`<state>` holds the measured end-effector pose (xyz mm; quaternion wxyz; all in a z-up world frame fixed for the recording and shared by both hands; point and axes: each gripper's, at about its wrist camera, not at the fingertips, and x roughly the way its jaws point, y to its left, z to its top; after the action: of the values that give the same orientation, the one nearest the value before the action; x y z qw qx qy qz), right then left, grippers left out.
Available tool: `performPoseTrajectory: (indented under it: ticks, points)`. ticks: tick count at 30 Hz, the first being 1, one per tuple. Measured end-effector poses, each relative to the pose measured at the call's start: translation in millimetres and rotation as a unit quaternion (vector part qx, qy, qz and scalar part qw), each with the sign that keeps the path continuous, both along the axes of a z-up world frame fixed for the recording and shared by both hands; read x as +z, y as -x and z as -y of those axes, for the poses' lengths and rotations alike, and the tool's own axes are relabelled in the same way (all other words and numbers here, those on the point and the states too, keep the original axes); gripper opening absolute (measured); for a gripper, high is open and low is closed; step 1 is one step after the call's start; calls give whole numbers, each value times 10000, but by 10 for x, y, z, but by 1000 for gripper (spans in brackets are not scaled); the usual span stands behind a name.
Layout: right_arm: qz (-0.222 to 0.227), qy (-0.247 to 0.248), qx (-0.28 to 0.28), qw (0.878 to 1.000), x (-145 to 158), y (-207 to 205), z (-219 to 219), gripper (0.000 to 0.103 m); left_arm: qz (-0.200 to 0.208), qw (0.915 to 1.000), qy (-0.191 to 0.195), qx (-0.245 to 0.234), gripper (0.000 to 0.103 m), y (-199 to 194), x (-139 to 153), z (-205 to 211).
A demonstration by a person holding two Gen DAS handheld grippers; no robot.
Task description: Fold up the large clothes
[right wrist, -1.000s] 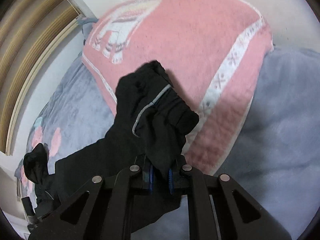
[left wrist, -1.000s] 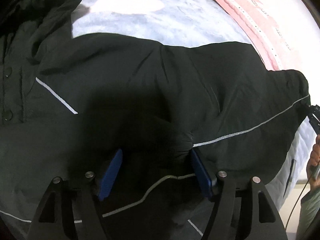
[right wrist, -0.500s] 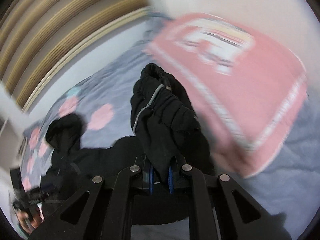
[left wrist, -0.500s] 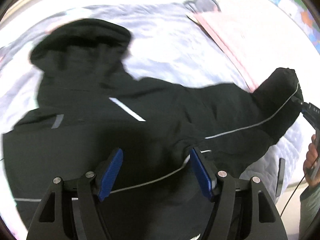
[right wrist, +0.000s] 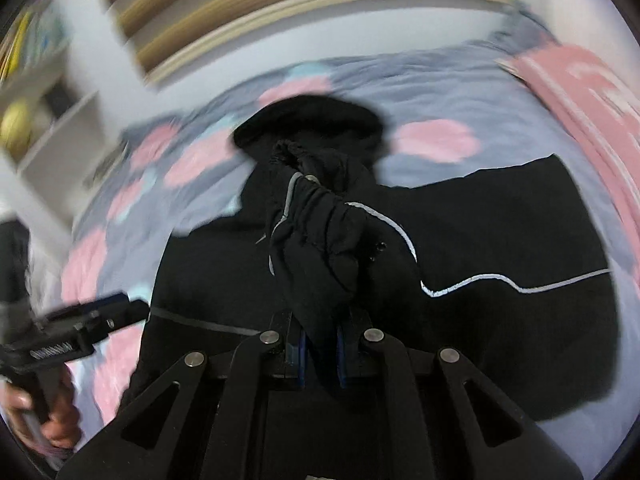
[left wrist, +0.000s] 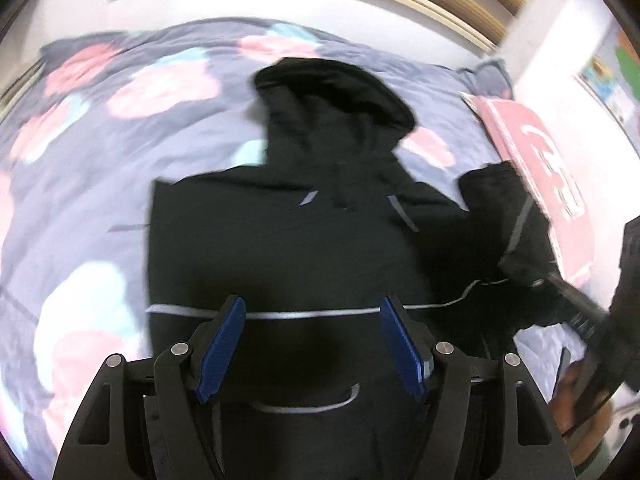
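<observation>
The black jacket (left wrist: 280,248) is spread on the floral bed (left wrist: 80,160). Its sleeve cuff (right wrist: 316,236) is clamped by the right gripper (right wrist: 320,354). The left gripper (left wrist: 312,344) is held above the jacket, fingers (left wrist: 222,348) apart.

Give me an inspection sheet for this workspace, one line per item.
Surface: bed with a grey-blue flowered cover.
Job's things: black hooded jacket spread on the bed, hood away from the cameras; its sleeve is lifted.
Clutter: pink blanket beside the jacket.
Grippers: left gripper open above the jacket, nothing between its pads; right gripper shut on the sleeve.
Cables: nothing seen.
Surroundings: slatted wooden headboard; white shelving.
</observation>
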<state>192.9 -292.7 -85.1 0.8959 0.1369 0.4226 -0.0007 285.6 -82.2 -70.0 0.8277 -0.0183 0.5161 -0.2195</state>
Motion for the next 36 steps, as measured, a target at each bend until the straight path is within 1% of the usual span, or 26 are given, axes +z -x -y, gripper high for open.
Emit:
performPoseTrajectory:
  ticks: [2,4,5,6,9,12,13,14,15,17,19,21,23,24,27,30,32,34,35,36]
  points:
    - [-129,125,262,9995,-148,-106,-312,14,-71,9998,38,179,71,20,-43,-207]
    - [-301,270,436,9982,-333,-198,-579,14,-237,9989,224,334,71,47,-98,-399]
    - [-452,369,495,9971,-471,-258,-704,14,-356,9976,401,446,71,60,-143,-530]
    - [-572,411,544,9960,-601,-294,-778,14,-404,9966,486,526,71,79,-170,-617]
    - [-828,579,615,9930,-915,-412,-807,15,-460,9954,491,688,71,126,-263,-780]
    - [-938,672,691,9909,-1081,-446,-823,16,-532,9950,484,700,71,169,-333,-844]
    - [-940,678,729,9906,-1083,-463,-817,17,-555,9949,503,680,71,176,-353,-843]
    - [-954,632,798,9902,-1066,-467,-812,21,-579,9948,522,648,71,179,-369,-833]
    - [-979,483,850,9904,-1024,-462,-790,26,-600,9948,536,620,71,179,-374,-810]
    - [-909,175,895,9917,-879,-403,-694,47,-648,9947,622,498,71,176,-372,-745]
    - [-701,20,889,9936,-684,-263,-599,57,-693,9942,753,332,71,163,-345,-653]
    - [-473,64,717,9963,-467,-88,-427,59,-755,9926,939,152,71,138,-331,-553]
    - [-400,113,448,9981,-361,51,-243,59,-830,9906,1083,26,71,95,-350,-440]
    - [-400,109,238,9989,-334,126,-82,59,-875,9895,1153,-2,71,65,-374,-387]
    - [-573,90,-306,9979,-374,256,306,59,-1061,9855,1327,20,71,-41,-496,-248]
    - [-660,-108,-711,9952,-452,404,601,59,-1302,9793,1551,79,71,-166,-669,-96]
    - [-657,-111,-871,9940,-469,482,713,59,-1396,9768,1620,99,71,-219,-759,-7]
    - [-661,-65,-960,9932,-476,534,772,59,-1483,9758,1604,129,71,-260,-852,71]
    - [-670,-63,-981,9929,-481,541,790,59,-1501,9763,1552,144,71,-284,-916,130]
    - [-679,-45,-979,9929,-484,541,795,59,-1487,9788,1398,188,71,-310,-986,192]
